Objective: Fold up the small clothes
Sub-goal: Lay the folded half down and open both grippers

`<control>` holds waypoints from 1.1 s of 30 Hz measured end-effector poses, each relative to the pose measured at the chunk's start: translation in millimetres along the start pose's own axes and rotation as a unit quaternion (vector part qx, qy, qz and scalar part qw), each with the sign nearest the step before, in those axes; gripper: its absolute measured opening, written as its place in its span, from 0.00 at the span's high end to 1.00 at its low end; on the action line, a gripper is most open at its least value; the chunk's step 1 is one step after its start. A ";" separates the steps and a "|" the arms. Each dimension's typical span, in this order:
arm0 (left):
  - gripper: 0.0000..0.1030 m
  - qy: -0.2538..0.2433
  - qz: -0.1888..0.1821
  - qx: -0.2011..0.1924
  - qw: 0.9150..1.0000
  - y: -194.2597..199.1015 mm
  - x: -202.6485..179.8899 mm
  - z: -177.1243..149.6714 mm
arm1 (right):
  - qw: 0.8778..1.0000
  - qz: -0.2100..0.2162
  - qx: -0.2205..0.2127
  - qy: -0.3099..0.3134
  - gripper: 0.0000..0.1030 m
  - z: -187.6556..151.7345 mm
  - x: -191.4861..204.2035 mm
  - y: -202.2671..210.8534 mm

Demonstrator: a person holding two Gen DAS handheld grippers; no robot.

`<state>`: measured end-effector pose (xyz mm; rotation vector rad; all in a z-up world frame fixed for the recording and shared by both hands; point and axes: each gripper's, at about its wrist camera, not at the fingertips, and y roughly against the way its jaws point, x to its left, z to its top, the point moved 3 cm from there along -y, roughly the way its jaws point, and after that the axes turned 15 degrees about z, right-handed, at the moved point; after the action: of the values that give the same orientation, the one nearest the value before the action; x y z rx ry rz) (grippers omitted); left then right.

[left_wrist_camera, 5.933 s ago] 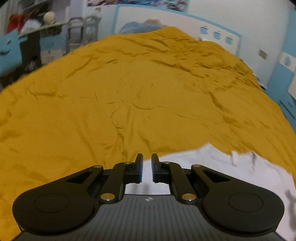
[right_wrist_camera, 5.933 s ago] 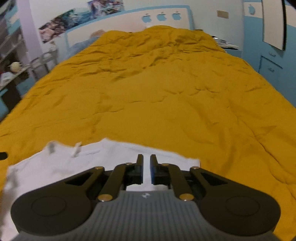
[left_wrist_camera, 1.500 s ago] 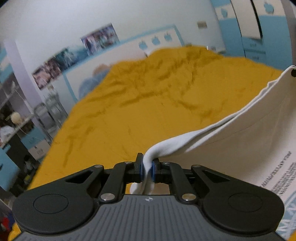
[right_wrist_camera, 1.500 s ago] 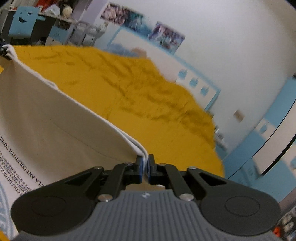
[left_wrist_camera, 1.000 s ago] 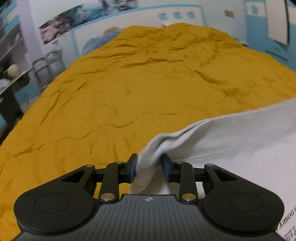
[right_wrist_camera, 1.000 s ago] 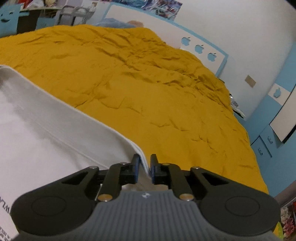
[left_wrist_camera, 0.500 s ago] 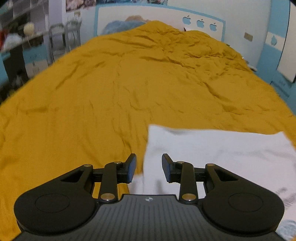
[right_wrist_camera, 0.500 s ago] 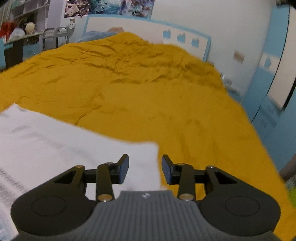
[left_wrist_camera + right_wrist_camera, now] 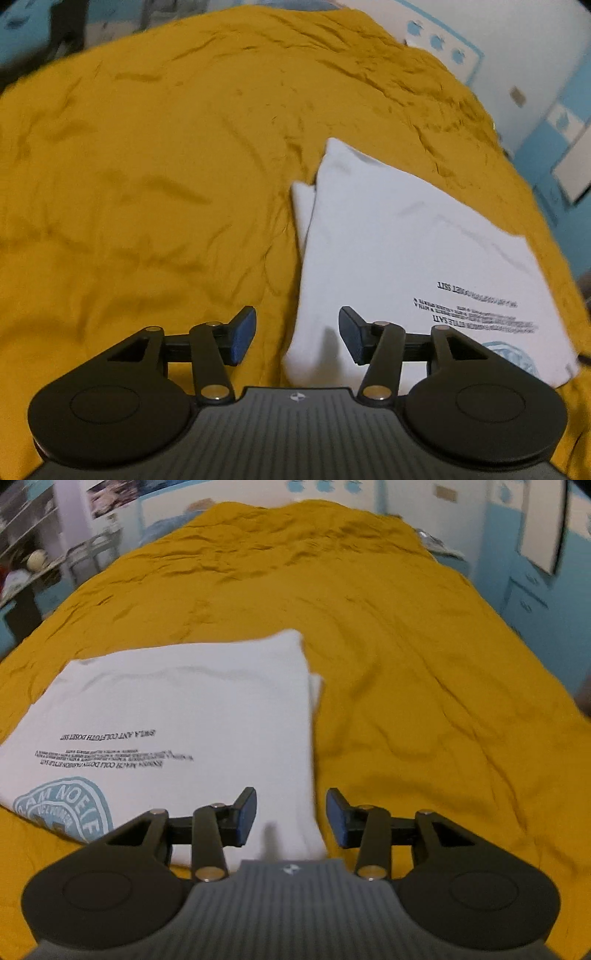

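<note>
Open yellow bedspread all around the folded shirt

Mustard bedspread, blue-trimmed headboard, white walls, perhaps shelving left.

I hold the left gripper with its jaws spread wide, nothing between the blue pads. The right gripper is likewise spread, empty. Both point forward and tilt slightly downward.
</note>
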<state>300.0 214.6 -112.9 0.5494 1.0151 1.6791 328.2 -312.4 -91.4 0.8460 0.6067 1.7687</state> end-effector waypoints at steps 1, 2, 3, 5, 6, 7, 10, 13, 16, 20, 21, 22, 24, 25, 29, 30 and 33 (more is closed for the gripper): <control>0.41 0.014 -0.009 0.000 1.000 -1.3 4.1 -4.6 | 1.000 0.007 -0.004 -0.016 0.61 -4.8 -5.0 4.2; 0.41 0.026 -0.017 0.001 1.000 -2.9 7.5 -8.2 | 0.999 0.012 -0.009 -0.032 0.61 -8.7 -9.7 6.5; 0.43 0.040 -0.024 0.005 0.999 -5.1 9.9 -10.0 | 0.999 0.016 -0.013 -0.046 0.61 -12.1 -14.7 8.5; 0.46 0.062 -0.040 0.016 0.997 -9.6 12.5 -13.5 | 0.997 0.018 -0.020 -0.069 0.61 -18.0 -24.7 10.6; 0.52 0.067 -0.046 0.018 0.997 -11.1 11.7 -13.7 | 0.996 0.018 -0.021 -0.083 0.61 -16.9 -30.4 9.1; 0.56 0.070 -0.051 0.020 0.996 -11.6 11.7 -14.8 | 0.995 0.020 -0.024 -0.098 0.61 -16.7 -35.0 7.8; 0.67 0.077 -0.061 0.019 0.995 -11.0 8.4 -18.2 | 0.989 0.047 -0.036 -0.139 0.62 -14.0 -42.7 4.4; 0.83 0.074 -0.050 0.012 0.996 -8.8 6.6 -19.7 | 0.980 0.082 -0.034 -0.176 0.80 -14.0 -46.4 -3.3; 0.90 0.068 -0.054 -0.002 0.996 1.5 6.9 -15.5 | 0.982 0.072 -0.035 -0.169 0.98 -11.1 -41.6 -1.7; 0.92 0.045 -0.071 -0.038 0.996 31.7 3.0 -0.5 | 0.985 0.078 -0.069 -0.139 0.99 7.2 -30.9 27.3; 0.92 0.033 -0.066 -0.042 0.996 36.0 1.1 0.9 | 0.985 0.084 -0.077 -0.133 0.99 11.3 -28.9 35.4; 0.92 0.018 -0.057 -0.044 0.997 37.8 -0.5 0.1 | 0.986 0.083 -0.080 -0.123 0.99 13.8 -26.2 41.3; 0.92 -0.006 -0.037 -0.029 0.999 30.0 -0.2 -7.0 | 0.990 0.069 -0.071 -0.102 0.99 9.9 -23.5 44.4; 0.92 -0.011 -0.030 -0.016 0.999 22.3 1.2 -13.2 | 0.992 0.060 -0.057 -0.096 0.99 3.9 -24.5 40.8; 0.92 -0.043 0.004 0.006 0.999 -3.1 -1.9 -32.2 | 0.991 0.049 -0.013 -0.127 1.00 -27.9 -41.2 16.8; 0.92 -0.051 0.011 0.006 0.999 -6.0 -4.2 -34.6 | 0.990 0.046 -0.008 -0.130 1.00 -33.0 -43.3 12.0; 0.92 -0.090 0.038 0.003 0.995 -9.8 -14.0 -37.6 | 0.991 0.038 -0.003 -0.132 1.00 -39.7 -44.9 3.0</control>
<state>281.3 189.2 -139.5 0.7377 0.8772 1.6613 305.0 -356.0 -125.5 1.0899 0.4001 1.6883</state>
